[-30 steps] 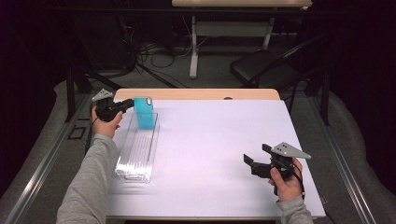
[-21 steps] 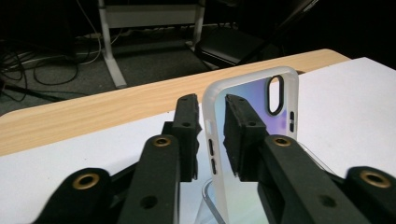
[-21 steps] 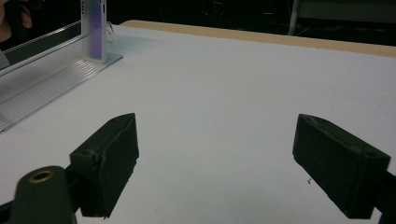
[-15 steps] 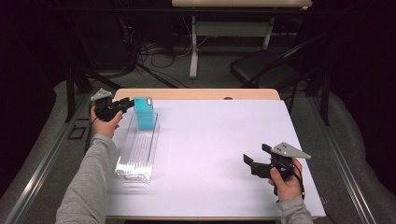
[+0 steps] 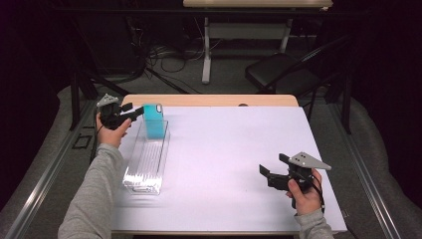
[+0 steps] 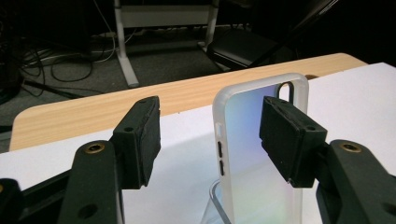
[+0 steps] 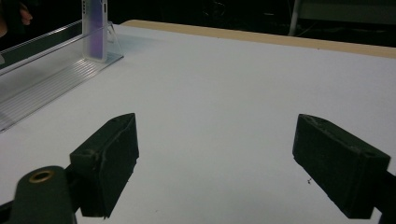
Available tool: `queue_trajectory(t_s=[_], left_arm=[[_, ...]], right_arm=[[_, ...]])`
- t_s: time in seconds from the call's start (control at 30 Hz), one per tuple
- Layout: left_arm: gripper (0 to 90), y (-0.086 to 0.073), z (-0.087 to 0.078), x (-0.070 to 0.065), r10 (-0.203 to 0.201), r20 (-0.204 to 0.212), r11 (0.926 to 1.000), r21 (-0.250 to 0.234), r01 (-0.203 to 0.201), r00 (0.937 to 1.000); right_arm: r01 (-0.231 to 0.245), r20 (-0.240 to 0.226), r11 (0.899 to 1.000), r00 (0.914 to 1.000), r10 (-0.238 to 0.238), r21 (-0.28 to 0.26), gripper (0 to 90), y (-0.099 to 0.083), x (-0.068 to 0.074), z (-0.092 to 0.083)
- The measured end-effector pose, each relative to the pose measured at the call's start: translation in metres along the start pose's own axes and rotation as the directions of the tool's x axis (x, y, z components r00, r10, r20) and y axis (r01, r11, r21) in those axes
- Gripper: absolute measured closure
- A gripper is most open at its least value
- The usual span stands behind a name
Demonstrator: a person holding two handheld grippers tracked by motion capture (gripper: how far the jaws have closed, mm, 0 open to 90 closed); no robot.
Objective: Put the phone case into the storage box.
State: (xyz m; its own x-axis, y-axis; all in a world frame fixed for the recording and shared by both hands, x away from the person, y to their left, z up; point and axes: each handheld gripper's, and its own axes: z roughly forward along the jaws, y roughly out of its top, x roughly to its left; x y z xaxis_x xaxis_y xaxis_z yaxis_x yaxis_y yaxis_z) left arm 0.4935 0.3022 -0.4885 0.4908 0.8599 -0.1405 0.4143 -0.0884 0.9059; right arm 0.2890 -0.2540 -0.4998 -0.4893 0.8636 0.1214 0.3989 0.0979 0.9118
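A turquoise phone case (image 5: 154,121) with a pale rim stands upright at the far end of a clear ribbed rack (image 5: 147,164) on the left of the white table. My left gripper (image 5: 135,112) is level with the case, coming in from its left. In the left gripper view the case (image 6: 252,154) stands between the jaws, which have just been opening; the left pad (image 6: 140,140) is well clear of it. My right gripper (image 5: 271,165) hovers low over the table's near right, open, with bare white table between its pads (image 7: 109,158).
The rack (image 7: 42,79) runs toward the person along the table's left side. A strip of wooden tabletop (image 5: 209,100) shows past the white sheet. Behind the table stand a black chair (image 5: 278,74) and a desk leg with loose cables on the floor.
The left gripper's jaws have spread apart around the phone case, which stays upright in the rack. Neither hand has shifted.
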Motion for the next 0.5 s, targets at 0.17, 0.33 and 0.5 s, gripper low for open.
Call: queue_trajectory(t_s=[0.17,0.33,0.5], left_arm=[[37.2,0.003,-0.005,-0.002,-0.003,-0.001,0.9999,-0.011,0.003,1.0],[35.0,0.006,-0.009,-0.005,0.006,-0.022,0.9999,-0.009,-0.007,0.9997],[34.7,0.007,-0.013,-0.006,0.004,-0.031,1.0,-0.006,-0.005,0.9995]], right_arm=[[0.002,-0.002,1.0,1.0,-0.002,0.001,13.7,0.0,0.0,0.0],[0.004,-0.003,1.0,1.0,-0.004,-0.003,13.7,0.0,0.0,0.0],[0.004,-0.004,1.0,1.0,-0.004,-0.007,13.7,0.0,0.0,-0.001]])
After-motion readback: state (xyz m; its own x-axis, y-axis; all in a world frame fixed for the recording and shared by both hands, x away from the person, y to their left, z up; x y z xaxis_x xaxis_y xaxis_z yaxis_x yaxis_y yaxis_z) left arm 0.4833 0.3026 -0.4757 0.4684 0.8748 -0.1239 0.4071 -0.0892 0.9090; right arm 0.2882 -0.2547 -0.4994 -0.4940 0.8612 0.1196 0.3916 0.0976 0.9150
